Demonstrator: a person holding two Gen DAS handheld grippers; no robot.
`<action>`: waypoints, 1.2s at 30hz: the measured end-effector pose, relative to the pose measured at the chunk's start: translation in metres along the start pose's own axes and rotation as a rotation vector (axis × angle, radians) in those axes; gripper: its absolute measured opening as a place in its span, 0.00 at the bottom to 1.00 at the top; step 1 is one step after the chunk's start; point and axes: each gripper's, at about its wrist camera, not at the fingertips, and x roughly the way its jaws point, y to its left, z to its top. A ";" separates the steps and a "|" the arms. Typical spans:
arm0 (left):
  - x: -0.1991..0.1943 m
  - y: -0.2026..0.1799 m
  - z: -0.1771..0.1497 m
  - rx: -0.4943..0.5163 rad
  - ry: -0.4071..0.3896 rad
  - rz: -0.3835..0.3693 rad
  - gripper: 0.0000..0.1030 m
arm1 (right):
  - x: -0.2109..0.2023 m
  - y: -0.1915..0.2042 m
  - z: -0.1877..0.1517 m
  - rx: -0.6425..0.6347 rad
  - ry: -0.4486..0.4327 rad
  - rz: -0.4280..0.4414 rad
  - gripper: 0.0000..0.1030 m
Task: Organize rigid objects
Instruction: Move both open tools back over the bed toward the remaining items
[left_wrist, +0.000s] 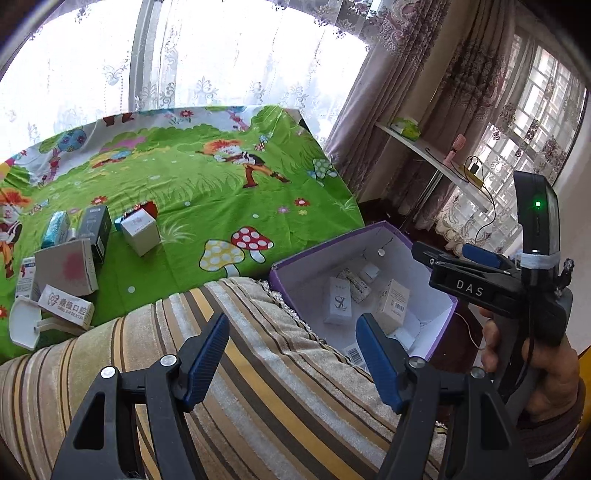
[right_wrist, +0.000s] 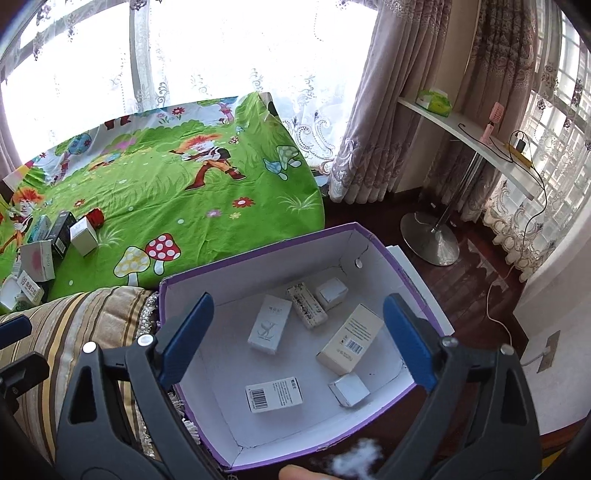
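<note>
A: Right gripper (right_wrist: 295, 336)?
B: Jaws spread wide, nothing between the blue pads, hanging over the purple cardboard box with the white inside (right_wrist: 373, 240). No earlier frame to compare, so that's all.
A: What's in the box?
B: Six small cartons on the floor of it. White carton with a looped logo (right_wrist: 267, 328), speckled white carton (right_wrist: 307, 305) just beside it, small white cube (right_wrist: 331, 293) near the far wall, cream carton with a barcode (right_wrist: 351, 339), white carton with a big barcode (right_wrist: 274, 394) by the near wall, another small white cube (right_wrist: 349, 388).
A: Left gripper (left_wrist: 293, 354)?
B: Jaws apart too, empty, over the tan striped plush cushion (left_wrist: 258, 369). Box sits to its right, touching the cushion's edge.
A: Anything not boxed?
B: A cluster on the green cartoon mushroom-print sheet (left_wrist: 207, 192), far left: white cube carton (left_wrist: 140, 229), dark grey upright carton (left_wrist: 96, 230), teal carton (left_wrist: 55, 229), flat grey carton with a pink blotch (left_wrist: 68, 267), white carton with printed characters (left_wrist: 66, 306), white plastic tray (left_wrist: 24, 325).
A: Hand?
B: The person's right hand (left_wrist: 532, 373) grips the right gripper's handle in the left view.
</note>
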 end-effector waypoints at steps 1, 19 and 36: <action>-0.005 -0.001 0.000 0.016 -0.034 0.005 0.71 | -0.001 0.002 0.000 -0.012 -0.003 0.002 0.92; -0.040 0.067 -0.013 -0.092 -0.052 0.042 0.73 | -0.023 0.041 0.000 -0.077 -0.024 0.194 0.92; -0.088 0.191 -0.039 -0.388 -0.085 0.156 0.73 | -0.027 0.099 -0.001 -0.196 0.006 0.321 0.92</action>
